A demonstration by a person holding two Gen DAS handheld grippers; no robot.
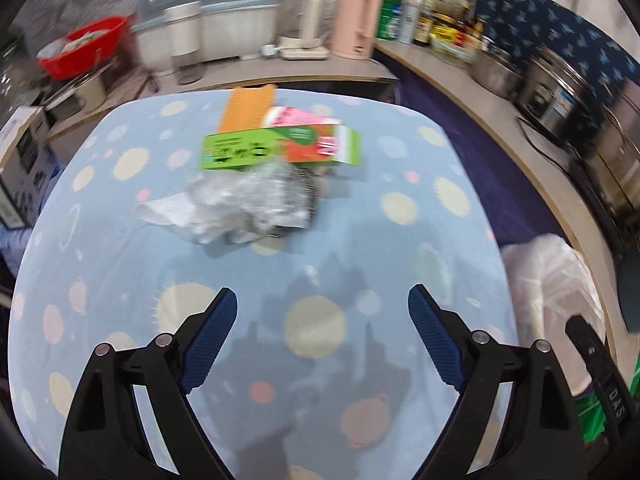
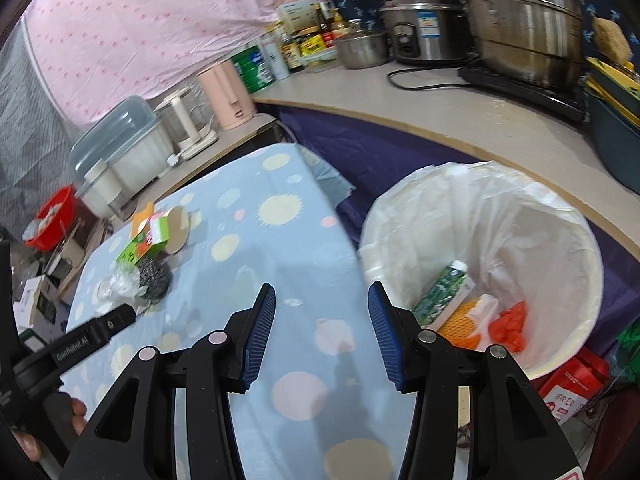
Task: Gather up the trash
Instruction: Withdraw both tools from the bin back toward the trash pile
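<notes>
Table with blue spotted cloth (image 1: 120, 240): bears one cluster of trash, namely a green carton (image 1: 276, 148), an orange flat piece (image 1: 246, 108), crumpled clear plastic (image 1: 240, 204) and a steel scourer (image 2: 154, 278), all touching or overlapping. White-lined bin (image 2: 560, 216) beside the table: holds a green carton, orange netting and red scraps. Left gripper (image 1: 322, 304): jaws wide, nothing between; right gripper (image 2: 322, 300): jaws parted about halfway, empty, over the table's edge.

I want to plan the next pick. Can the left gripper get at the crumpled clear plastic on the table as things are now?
Probably yes. The left gripper is open and empty, the crumpled clear plastic lies straight ahead, and only bare tablecloth lies between them.
</notes>
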